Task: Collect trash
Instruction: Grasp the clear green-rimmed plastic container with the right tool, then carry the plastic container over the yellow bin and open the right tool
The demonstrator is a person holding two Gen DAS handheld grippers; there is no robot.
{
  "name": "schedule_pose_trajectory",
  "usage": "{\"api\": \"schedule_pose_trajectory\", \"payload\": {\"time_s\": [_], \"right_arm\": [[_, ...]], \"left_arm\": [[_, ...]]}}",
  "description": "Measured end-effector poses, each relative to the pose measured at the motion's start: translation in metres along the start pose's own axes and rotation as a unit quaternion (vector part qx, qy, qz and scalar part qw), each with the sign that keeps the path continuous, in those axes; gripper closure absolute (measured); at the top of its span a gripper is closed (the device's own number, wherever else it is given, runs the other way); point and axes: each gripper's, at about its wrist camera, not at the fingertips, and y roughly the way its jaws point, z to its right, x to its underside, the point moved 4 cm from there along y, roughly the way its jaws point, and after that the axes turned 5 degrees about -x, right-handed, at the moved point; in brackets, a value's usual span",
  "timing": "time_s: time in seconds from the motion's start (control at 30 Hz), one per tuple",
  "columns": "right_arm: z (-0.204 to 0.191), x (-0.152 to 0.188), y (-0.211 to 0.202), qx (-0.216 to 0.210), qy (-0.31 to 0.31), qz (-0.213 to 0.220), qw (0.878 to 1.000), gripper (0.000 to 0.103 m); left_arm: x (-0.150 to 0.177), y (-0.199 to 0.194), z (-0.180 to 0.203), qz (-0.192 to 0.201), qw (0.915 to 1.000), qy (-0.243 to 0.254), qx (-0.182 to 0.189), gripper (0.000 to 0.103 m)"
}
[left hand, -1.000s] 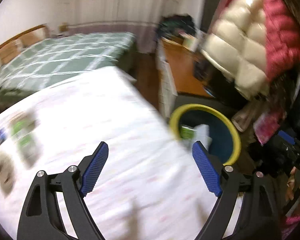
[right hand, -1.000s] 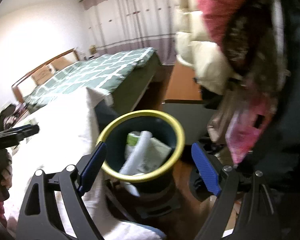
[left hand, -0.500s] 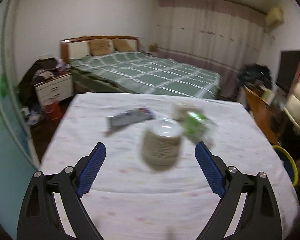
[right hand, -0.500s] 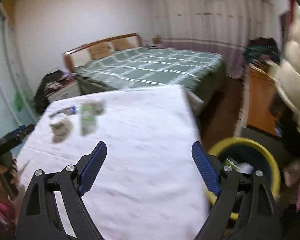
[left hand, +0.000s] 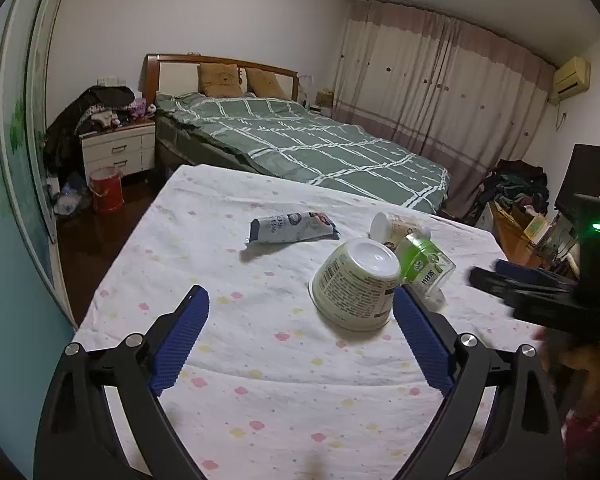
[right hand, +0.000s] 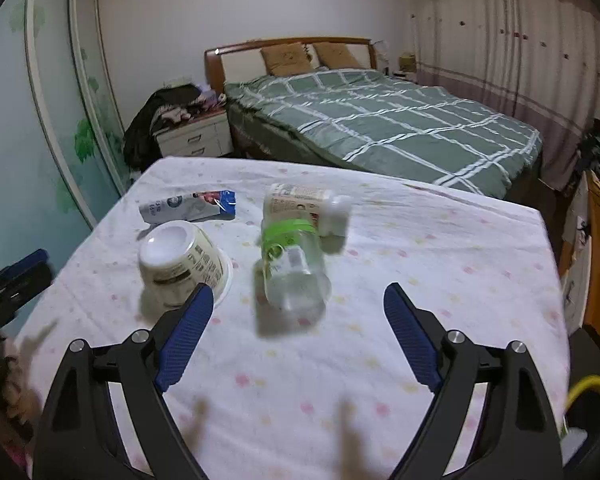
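On the white flowered tablecloth (left hand: 228, 360) lie an upturned cream paper cup (left hand: 354, 282), a clear bottle with a green band (left hand: 424, 266), a small white bottle (left hand: 392, 226) and a blue-white wrapper (left hand: 292, 228). My left gripper (left hand: 302, 322) is open and empty, just short of the cup. In the right wrist view the cup (right hand: 180, 262), clear bottle (right hand: 294, 268), white bottle (right hand: 304, 206) and wrapper (right hand: 188, 206) lie ahead of my open, empty right gripper (right hand: 298, 324).
A yellow-rimmed bin (right hand: 590, 396) stands on the floor past the table's right edge. A green checked bed (left hand: 308, 144), a white nightstand (left hand: 118, 150) and a red bucket (left hand: 106, 190) are behind. The right gripper shows at the right of the left view (left hand: 540, 292).
Both grippers have swung from the yellow-rimmed bin at the right back over the table. They have come closer to the cup and bottles. Both stay open and empty.
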Motion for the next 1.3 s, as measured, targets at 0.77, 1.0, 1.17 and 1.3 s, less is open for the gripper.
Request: {"api": "schedule_pose_trajectory", "payload": {"time_s": [0.77, 1.0, 1.17, 1.3], "right_arm": [[0.002, -0.002, 0.027, -0.010, 0.039, -0.028, 0.999, 0.054], [0.012, 0.025, -0.039, -0.020, 0.060, -0.008, 0.998, 0.054], [0.043, 0.056, -0.095, -0.009, 0.106, 0.012, 0.994, 0.054], [0.091, 0.083, -0.150, 0.044, 0.156, 0.043, 0.986, 0.054]], "left_arm": [[0.008, 0.002, 0.015, -0.009, 0.9996, 0.028, 0.001, 0.010], [0.010, 0.004, 0.022, -0.012, 0.9991, 0.041, 0.002, 0.010], [0.010, 0.004, 0.023, -0.011, 0.9991, 0.041, 0.003, 0.010], [0.009, 0.002, 0.023, -0.010, 0.9993, 0.035, 0.005, 0.010]]}}
